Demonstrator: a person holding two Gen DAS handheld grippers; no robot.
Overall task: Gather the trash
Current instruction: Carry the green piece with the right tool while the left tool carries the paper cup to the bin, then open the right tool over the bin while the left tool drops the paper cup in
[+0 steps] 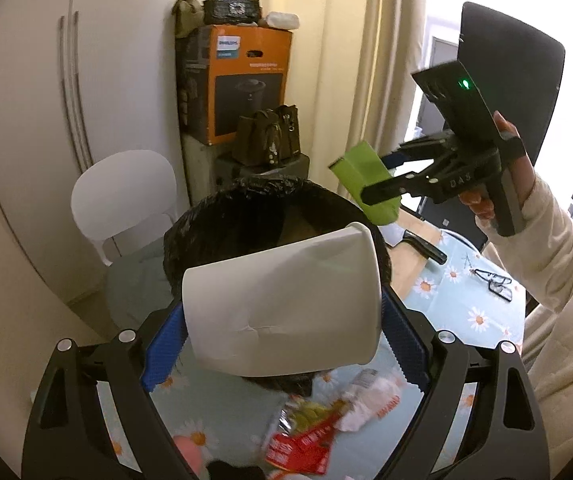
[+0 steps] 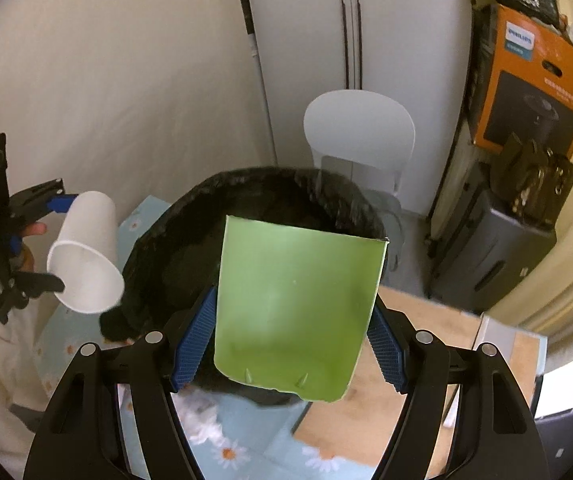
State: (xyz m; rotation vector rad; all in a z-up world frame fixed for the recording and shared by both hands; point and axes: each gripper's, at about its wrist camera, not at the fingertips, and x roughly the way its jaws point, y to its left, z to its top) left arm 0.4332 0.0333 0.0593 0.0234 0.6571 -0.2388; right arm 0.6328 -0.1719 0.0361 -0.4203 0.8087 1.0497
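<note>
My left gripper (image 1: 284, 332) is shut on a white paper cup (image 1: 282, 300), held on its side with the blue pads (image 1: 166, 352) pressing both flanks. The cup hangs just before the bin lined with a black bag (image 1: 254, 216). My right gripper (image 2: 288, 344) is shut on a green carton (image 2: 294, 308), also just before the bin (image 2: 190, 232). In the left wrist view the right gripper (image 1: 382, 184) holds the carton (image 1: 362, 180) above the bin's right rim. The right wrist view shows the left gripper (image 2: 52, 240) with the cup (image 2: 86, 252) at the bin's left.
A red snack wrapper (image 1: 302, 440) and crumpled white wrapper (image 1: 370, 400) lie on the daisy tablecloth (image 1: 474, 312) with glasses (image 1: 494, 280). A wooden board (image 2: 406, 360) lies to the right. A white chair (image 2: 358, 136), an orange box (image 1: 242, 80) and a grey suitcase (image 2: 494, 252) stand behind.
</note>
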